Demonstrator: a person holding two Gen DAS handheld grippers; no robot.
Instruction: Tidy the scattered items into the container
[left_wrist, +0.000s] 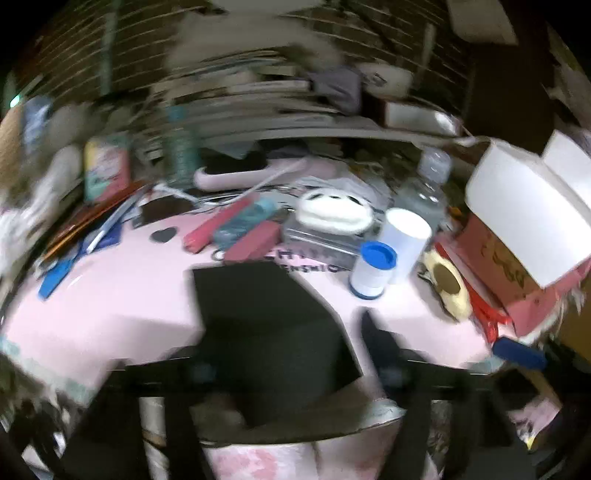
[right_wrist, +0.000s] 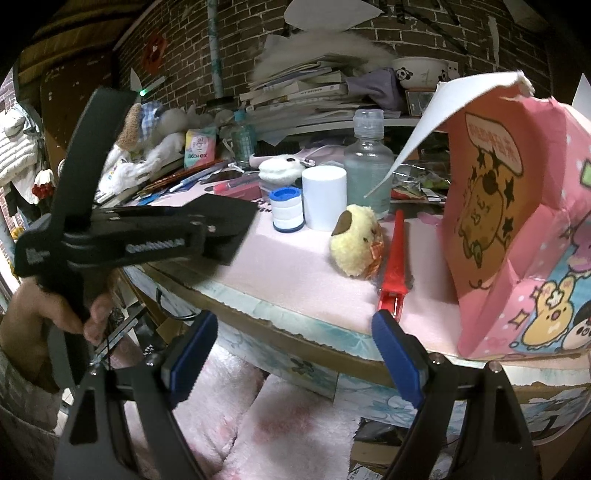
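- Right gripper (right_wrist: 295, 354): the jaws stand wide apart with nothing between the blue pads (right_wrist: 397, 354). It hangs just off the near edge of the pink table (right_wrist: 280, 273) and touches nothing.
- Left gripper (right_wrist: 229, 221): seen from the right wrist view, it reaches over the table to the left of the right gripper, held by a hand (right_wrist: 55, 314). In its own blurred view the jaws appear parted; a flat black shape lies between and ahead of them, and whether that is a held thing or part of the tool cannot be told.
- Just ahead of the right gripper: a red clip (right_wrist: 394, 266) lies flat on the table, with a yellow plush toy (right_wrist: 356, 245) touching it on the left. Both are loose, outside the container.
- Ahead and to the right: the pink cartoon box (right_wrist: 517, 236), judged to be the container, stands with its flap raised. Its inside is not visible, so whatever it may already hold cannot be told.
- Further ahead: a blue-capped roll (right_wrist: 286, 208), a white cylinder (right_wrist: 324, 197) and a clear bottle (right_wrist: 368, 166) stand close together.
- Far ahead: a white fluffy item (right_wrist: 277, 170), pens and a red case lie among the clutter.
- Task progress, as a judgement: early. Most visible items remain scattered, and neither gripper is seen to grasp one.
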